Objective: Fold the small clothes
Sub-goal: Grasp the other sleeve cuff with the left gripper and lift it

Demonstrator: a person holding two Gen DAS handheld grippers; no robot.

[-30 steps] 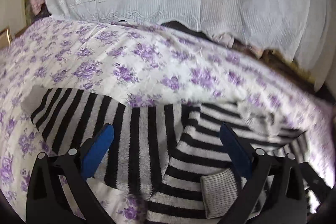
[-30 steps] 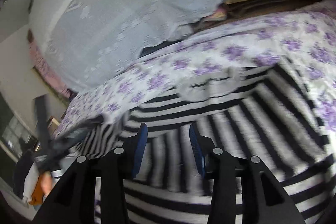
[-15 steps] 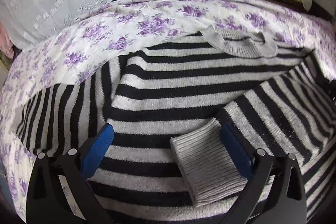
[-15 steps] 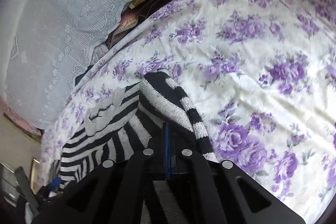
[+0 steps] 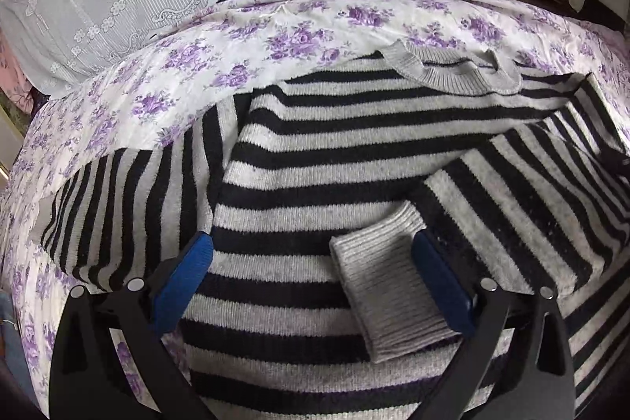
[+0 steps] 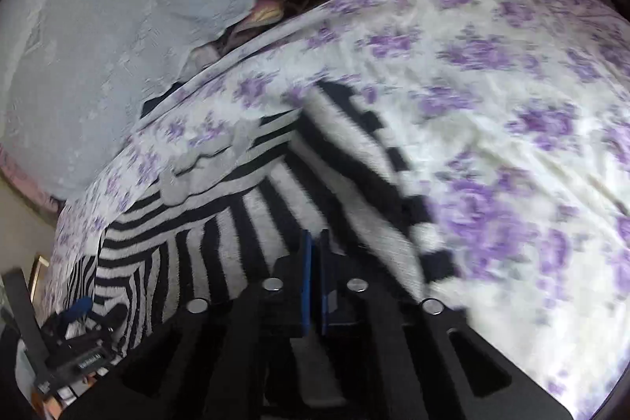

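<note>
Striped knit sweater lies flat on the floral bedsheet, one sleeve folded across its chest. Left gripper is spread wide over the grey cuff; pinch the cuff squarely. Right gripper, jaws just parted a sliver, nips the sweater's side edge; keep it taut.

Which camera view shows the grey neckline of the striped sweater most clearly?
The left wrist view shows it best: the grey neckline is sharp and fully visible at the far edge of the striped sweater. In the right wrist view the neckline is small, blurred and hard to outline.
</note>
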